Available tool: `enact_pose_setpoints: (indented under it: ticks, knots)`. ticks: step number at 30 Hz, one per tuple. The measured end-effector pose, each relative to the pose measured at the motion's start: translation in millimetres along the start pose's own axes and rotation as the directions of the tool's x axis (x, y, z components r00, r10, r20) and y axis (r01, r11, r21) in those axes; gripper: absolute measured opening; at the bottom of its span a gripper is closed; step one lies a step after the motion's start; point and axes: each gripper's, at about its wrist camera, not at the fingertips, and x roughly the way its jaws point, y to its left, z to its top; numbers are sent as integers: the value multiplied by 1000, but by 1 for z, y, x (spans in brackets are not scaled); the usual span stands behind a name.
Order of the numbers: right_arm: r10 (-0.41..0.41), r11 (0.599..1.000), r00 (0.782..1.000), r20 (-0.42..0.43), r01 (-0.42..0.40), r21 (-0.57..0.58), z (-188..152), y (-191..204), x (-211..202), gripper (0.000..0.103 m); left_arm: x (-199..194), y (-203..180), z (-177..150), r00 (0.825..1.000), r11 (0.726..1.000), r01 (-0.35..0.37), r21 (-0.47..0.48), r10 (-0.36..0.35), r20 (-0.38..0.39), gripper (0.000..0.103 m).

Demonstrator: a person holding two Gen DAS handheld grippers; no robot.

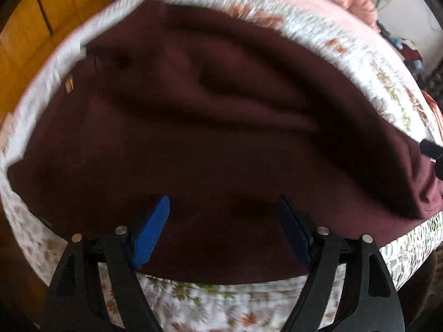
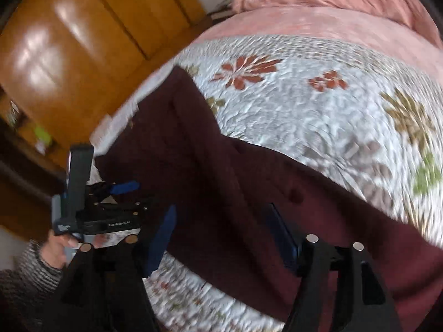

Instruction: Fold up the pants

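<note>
Both tools, the left tool (image 1: pixel 223 229) and right tool (image 2: pixel 221 235), hang spread and empty over the maroon pants (image 1: pixel 210 127), which lie doubled on the floral bedspread (image 2: pixel 318 105). One fold looks done; next, I judge, each must pinch an end for another fold. Lettering on the left tool's body seems to read "GenRobot.AI"

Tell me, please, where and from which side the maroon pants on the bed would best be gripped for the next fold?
Probably the near hem of the maroon pants, approached from the bed's near edge. There the cloth ends in a free edge lying flat on the floral bedspread, right below the open left gripper.
</note>
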Motion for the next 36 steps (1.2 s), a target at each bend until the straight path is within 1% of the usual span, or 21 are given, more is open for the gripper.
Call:
enact_pose_setpoints:
  ticks: [1, 3, 4, 5, 6, 7, 8, 10, 11, 12, 14, 16, 19, 22, 25, 27, 28, 29, 31, 33, 36]
  knots:
    - [-37, 999, 999, -20, 36, -26, 6, 5, 12, 69, 1, 0, -2, 1000, 1000, 4, 4, -4, 13, 78]
    - [-67, 996, 996, -54, 63, -63, 13, 8, 28, 68, 0, -6, -5, 999, 999, -8, 38, 6, 41, 79]
    - [-62, 996, 996, -67, 57, -70, 13, 8, 32, 59, -1, -8, -5, 999, 999, -8, 42, 6, 46, 79]
    - [-49, 996, 996, -80, 43, -77, 14, 8, 38, 36, -1, -8, -6, 999, 999, -2, 40, 0, 50, 79]
    - [-44, 996, 994, -102, 36, -79, 16, 7, 45, 25, -1, -7, -6, 999, 999, 10, 32, -12, 53, 79]
    - [-68, 995, 990, -121, 59, -79, 16, 6, 51, 9, -3, -6, -6, 998, 999, 30, 17, -31, 56, 79]
    - [-72, 995, 990, -119, 63, -83, 17, 6, 52, 8, -4, -1, -5, 997, 999, 43, 5, -43, 59, 79]
    - [-35, 996, 995, -99, 26, -91, 14, 10, 43, 8, -11, 4, -4, 996, 997, 64, -37, -62, 68, 77]
    - [-34, 995, 995, -93, 24, -98, 13, 14, 37, 8, -16, 9, -6, 996, 997, 61, -57, -57, 74, 76]
    - [-8, 995, 997, -71, 0, -104, 10, 18, 26, 8, -22, 12, -6, 995, 995, 59, -79, -52, 89, 76]
    - [30, 993, 999, -43, -35, -112, 5, 27, 10, 8, -35, 20, -7, 991, 993, 38, -116, -22, 133, 76]
    - [51, 988, 998, -42, -57, -140, -4, 37, 5, 8, -42, 30, -7, 986, 989, 0, -145, 24, 163, 76]
    - [21, 982, 995, -95, -39, -186, -19, 48, 25, 8, -38, 41, -8, 984, 984, -43, -171, 72, 163, 76]
    - [-2, 988, 981, -196, -28, -150, -42, 39, 71, 8, -24, 48, -9, 989, 980, -44, -192, 69, 128, 76]
    - [-2, 989, 983, -186, -26, -149, -49, 37, 84, 9, -20, 37, -6, 987, 986, -76, -146, 95, 132, 77]
    - [12, 984, 980, -200, -47, -173, -46, 40, 79, 19, -23, 32, -3, 987, 988, -68, -140, 87, 136, 78]
    - [22, 981, 978, -210, -61, -182, -44, 43, 77, 29, -26, 35, 0, 988, 987, -45, -156, 67, 141, 78]
    - [32, 979, 976, -215, -74, -190, -40, 47, 72, 32, -29, 38, 1, 988, 984, -19, -175, 45, 148, 78]
    - [42, 973, 979, -198, -85, -216, -30, 55, 60, 48, -36, 45, 5, 987, 976, 26, -218, 10, 160, 78]
    - [53, 972, 983, -177, -92, -218, -18, 60, 50, 50, -35, 54, 7, 990, 971, 24, -236, 10, 139, 78]
    - [94, 976, 986, -141, -119, -183, 10, 60, 46, 51, -26, 61, 5, 993, 968, 49, -244, -21, 115, 78]
